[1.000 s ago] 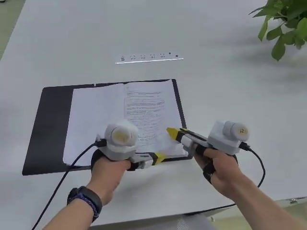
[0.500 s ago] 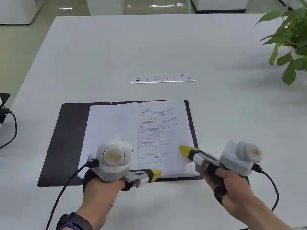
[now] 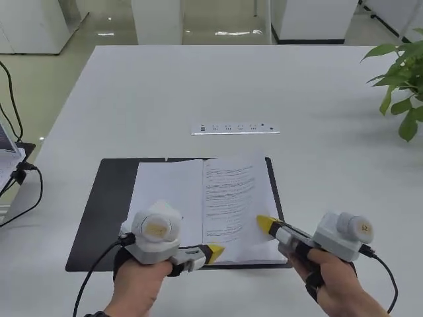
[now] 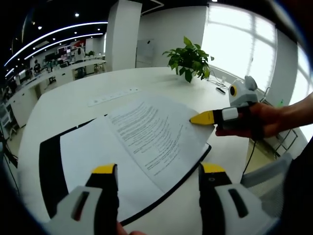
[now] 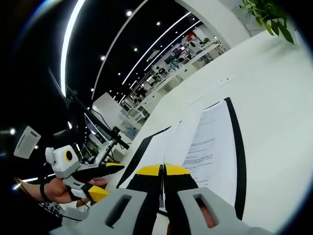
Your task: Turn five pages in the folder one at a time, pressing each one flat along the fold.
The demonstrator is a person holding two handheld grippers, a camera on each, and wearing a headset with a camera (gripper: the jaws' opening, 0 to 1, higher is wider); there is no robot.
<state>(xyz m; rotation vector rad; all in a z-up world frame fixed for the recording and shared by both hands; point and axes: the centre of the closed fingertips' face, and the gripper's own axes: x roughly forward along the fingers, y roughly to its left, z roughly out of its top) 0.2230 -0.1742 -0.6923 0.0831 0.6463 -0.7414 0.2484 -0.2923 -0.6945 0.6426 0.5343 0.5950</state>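
Note:
A black folder (image 3: 99,211) lies open on the white table, with a blank white page (image 3: 168,198) on the left and a printed page (image 3: 231,191) on the right. My left gripper (image 3: 215,251) hovers at the folder's near edge below the fold, and its jaws (image 4: 157,169) are open with nothing between them. My right gripper (image 3: 266,224) is shut, its yellow tips (image 5: 163,170) over the printed page (image 4: 146,132) near its lower right corner. From the left gripper view, the right gripper (image 4: 203,117) meets that page's outer edge. I see no paper between its jaws.
A socket strip (image 3: 234,128) is set into the table beyond the folder. A potted plant (image 3: 403,86) stands at the far right. Cables (image 3: 26,191) hang off the table's left edge. A person's hands hold both grippers near the front edge.
The head camera has tilted up, so the folder and grippers sit lower in the picture. Both grippers keep their places relative to the folder.

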